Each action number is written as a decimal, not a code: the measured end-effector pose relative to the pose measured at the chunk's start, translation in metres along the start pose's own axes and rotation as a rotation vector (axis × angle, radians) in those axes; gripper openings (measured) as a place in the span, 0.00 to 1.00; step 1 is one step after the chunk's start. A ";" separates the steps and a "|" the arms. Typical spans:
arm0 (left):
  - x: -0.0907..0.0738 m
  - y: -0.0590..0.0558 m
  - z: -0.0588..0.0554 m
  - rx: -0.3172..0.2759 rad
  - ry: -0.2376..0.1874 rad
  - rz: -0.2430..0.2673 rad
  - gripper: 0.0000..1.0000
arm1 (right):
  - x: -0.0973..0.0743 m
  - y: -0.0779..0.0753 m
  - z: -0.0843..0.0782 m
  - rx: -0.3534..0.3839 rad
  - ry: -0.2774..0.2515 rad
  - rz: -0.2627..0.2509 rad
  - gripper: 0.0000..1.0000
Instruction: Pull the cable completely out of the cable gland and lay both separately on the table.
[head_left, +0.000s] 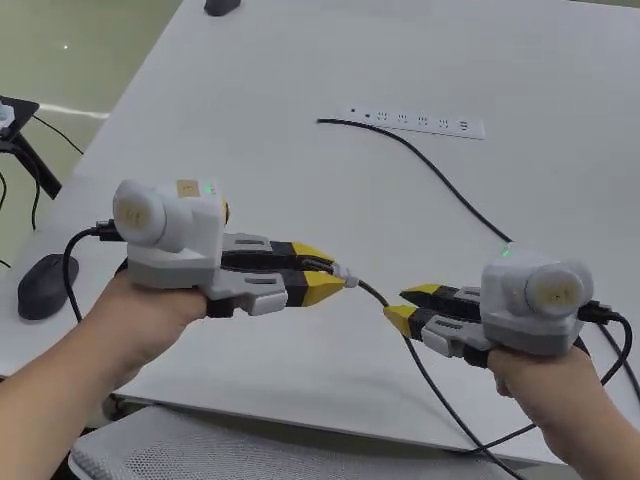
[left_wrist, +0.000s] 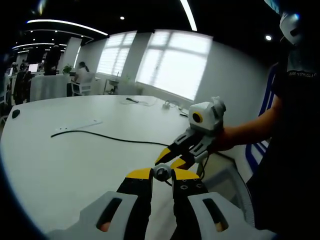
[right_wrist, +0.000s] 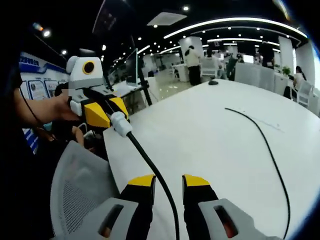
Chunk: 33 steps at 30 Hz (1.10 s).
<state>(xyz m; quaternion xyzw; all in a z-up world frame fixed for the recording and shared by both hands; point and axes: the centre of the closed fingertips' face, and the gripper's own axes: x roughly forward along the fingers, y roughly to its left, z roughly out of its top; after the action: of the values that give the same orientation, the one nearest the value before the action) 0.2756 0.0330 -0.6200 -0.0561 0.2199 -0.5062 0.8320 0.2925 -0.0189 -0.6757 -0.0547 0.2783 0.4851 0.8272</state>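
My left gripper (head_left: 335, 278) is shut on a small grey-white cable gland (head_left: 346, 274), held just above the white table's (head_left: 280, 170) near edge. A black cable (head_left: 372, 292) leaves the gland and runs right and down between the jaws of my right gripper (head_left: 398, 302), then drops past the table edge. In the right gripper view, the cable (right_wrist: 150, 167) passes through the gap of my right gripper (right_wrist: 169, 181), whose jaws stand apart, and reaches the gland (right_wrist: 119, 123). In the left gripper view, the gland (left_wrist: 162, 172) sits pinched at the jaw tips, with the right gripper (left_wrist: 167, 159) close behind it.
A white power strip (head_left: 420, 122) lies at the back of the table, with a long black lead (head_left: 440, 175) curving from it toward the right gripper. A dark mouse (head_left: 40, 285) sits at the left edge. A mesh chair (head_left: 180, 450) is below the near edge.
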 end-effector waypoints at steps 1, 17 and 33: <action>0.000 0.000 -0.001 -0.001 0.004 0.001 0.14 | -0.001 0.004 0.008 -0.047 -0.017 0.011 0.20; -0.001 -0.002 -0.002 -0.004 0.011 -0.005 0.15 | 0.020 0.041 0.026 -0.369 0.046 0.089 0.11; 0.000 0.000 0.001 -0.001 0.003 -0.001 0.15 | 0.019 0.035 0.021 -0.349 0.056 0.081 0.00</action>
<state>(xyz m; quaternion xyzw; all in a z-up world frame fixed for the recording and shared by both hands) 0.2759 0.0325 -0.6196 -0.0560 0.2216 -0.5067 0.8312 0.2791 0.0216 -0.6621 -0.1995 0.2148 0.5571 0.7769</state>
